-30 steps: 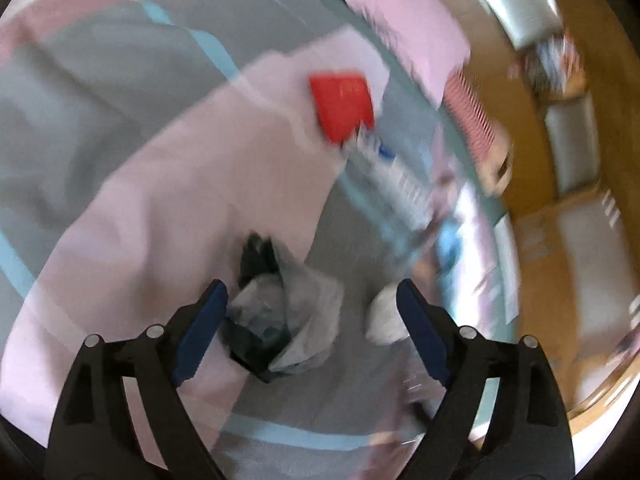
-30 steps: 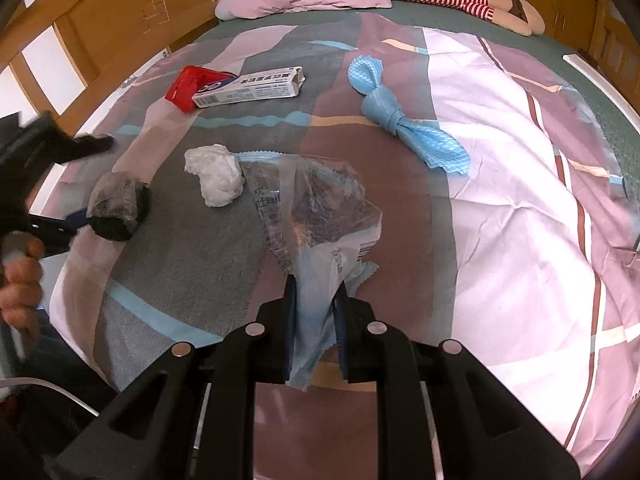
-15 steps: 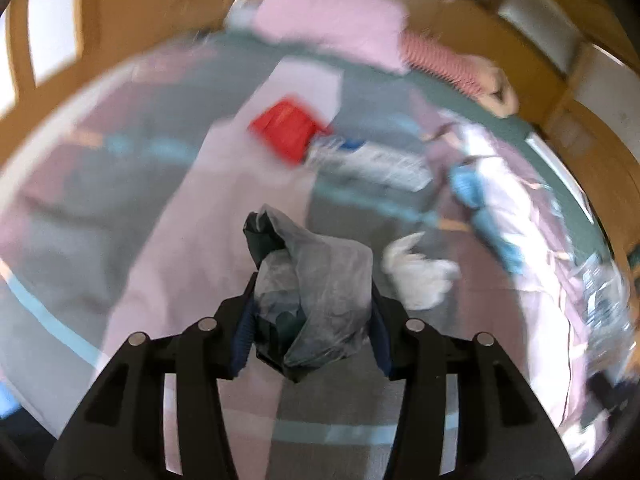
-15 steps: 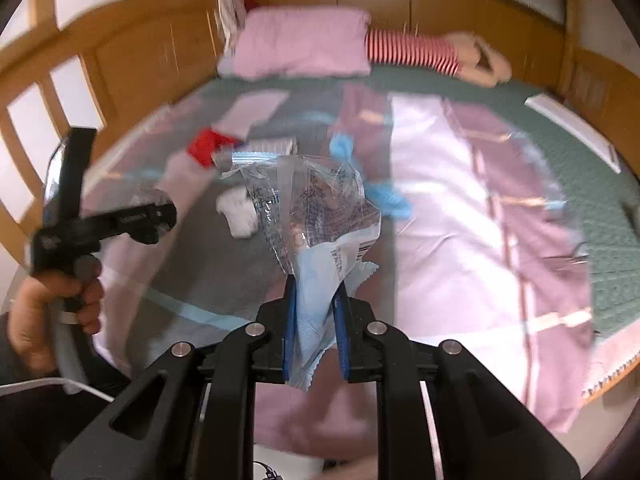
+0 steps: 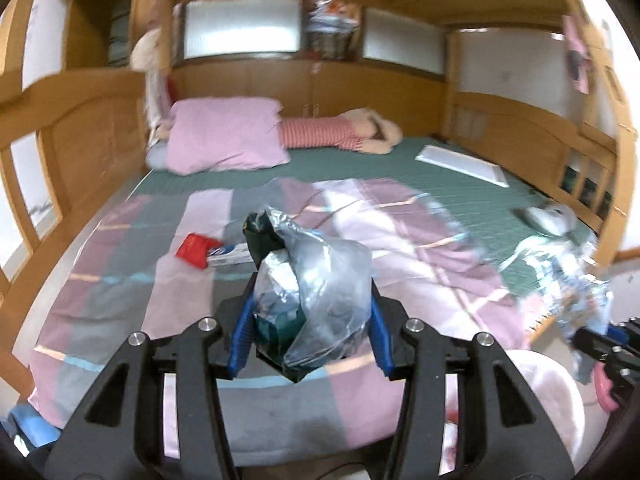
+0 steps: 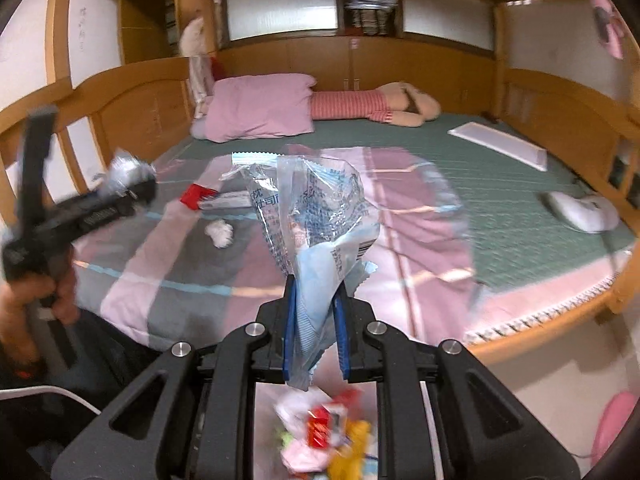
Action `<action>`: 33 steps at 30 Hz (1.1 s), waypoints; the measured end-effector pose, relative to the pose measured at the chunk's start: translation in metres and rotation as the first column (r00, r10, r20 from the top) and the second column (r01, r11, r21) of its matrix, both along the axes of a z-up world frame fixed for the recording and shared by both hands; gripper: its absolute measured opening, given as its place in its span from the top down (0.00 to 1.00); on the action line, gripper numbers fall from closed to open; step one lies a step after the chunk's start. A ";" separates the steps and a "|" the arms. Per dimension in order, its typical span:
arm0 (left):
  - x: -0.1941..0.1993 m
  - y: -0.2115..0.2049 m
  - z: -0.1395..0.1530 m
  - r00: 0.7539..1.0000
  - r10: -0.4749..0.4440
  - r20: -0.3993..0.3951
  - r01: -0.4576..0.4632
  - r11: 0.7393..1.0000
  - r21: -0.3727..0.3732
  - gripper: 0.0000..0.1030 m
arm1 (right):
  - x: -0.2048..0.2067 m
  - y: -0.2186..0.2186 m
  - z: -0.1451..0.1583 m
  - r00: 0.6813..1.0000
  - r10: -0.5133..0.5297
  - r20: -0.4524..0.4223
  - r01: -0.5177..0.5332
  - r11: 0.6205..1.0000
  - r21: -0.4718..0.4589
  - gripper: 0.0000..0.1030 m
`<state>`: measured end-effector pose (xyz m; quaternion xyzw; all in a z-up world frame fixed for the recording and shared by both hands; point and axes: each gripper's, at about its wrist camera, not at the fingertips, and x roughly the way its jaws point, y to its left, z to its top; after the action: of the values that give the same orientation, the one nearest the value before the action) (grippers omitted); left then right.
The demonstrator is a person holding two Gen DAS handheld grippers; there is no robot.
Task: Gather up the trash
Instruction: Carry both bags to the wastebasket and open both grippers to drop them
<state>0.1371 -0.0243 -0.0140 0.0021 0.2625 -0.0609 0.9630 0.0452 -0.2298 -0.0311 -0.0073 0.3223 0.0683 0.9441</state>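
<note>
Both views lifted off the bedspread since a second ago: then close over the quilt, now looking level down the whole bed to the headboard. Left gripper (image 5: 310, 322) jaws spread around the grey bundle a second ago, closed on it shortly after; now pinching the crumpled grey-and-black bag (image 5: 310, 280), carried clear of the bed at frame centre. Right gripper (image 6: 316, 328) unchanged: jaws pressed nearly together on the lower end of a clear printed wrapper (image 6: 316, 216), which stands up and fans out above them.

Two pieces held at once, one per gripper, probably to carry both in one trip. Trash heap (image 6: 328, 436) visible at bottom centre of right view, directly below the right jaws: red, yellow, pink scraps, blurred. Likely the drop point; container walls not discernible.

Still on the bed (image 5: 120, 280): red packet (image 5: 195, 249) and white box (image 5: 228, 255) touching, centre-left; white tissue wad (image 6: 220, 233) just below them in right view. Not yet collected.

Room: patchwork quilt in pink, grey, mauve over a green mat; pink pillow (image 5: 226, 140) and striped plush toy (image 5: 340, 136) at upper centre; wooden panelling all round, frosted windows above. Person's hand (image 6: 36, 300) on the left gripper's handle, lower left of right view.
</note>
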 end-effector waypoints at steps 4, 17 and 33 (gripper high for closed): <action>-0.029 -0.024 0.014 0.997 -0.069 0.018 0.069 0.998 -0.001 0.53 | -0.025 -0.020 -0.010 0.999 -0.040 -0.027 0.039 0.999 -0.020 0.83; -0.065 -0.073 0.015 0.986 -0.168 0.002 0.168 0.985 0.033 0.53 | -0.056 -0.027 -0.024 0.987 -0.139 -0.078 0.125 0.979 -0.163 0.83; -0.066 -0.088 0.003 0.979 -0.199 -0.051 0.201 0.978 0.049 0.53 | -0.068 -0.018 -0.014 0.977 -0.214 0.000 0.206 0.940 -0.273 0.55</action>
<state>0.0711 -0.1118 -0.0108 0.0530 0.2848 -0.1504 0.9452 -0.0232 -0.2482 -0.0449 -0.1014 0.3413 -0.0772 0.9313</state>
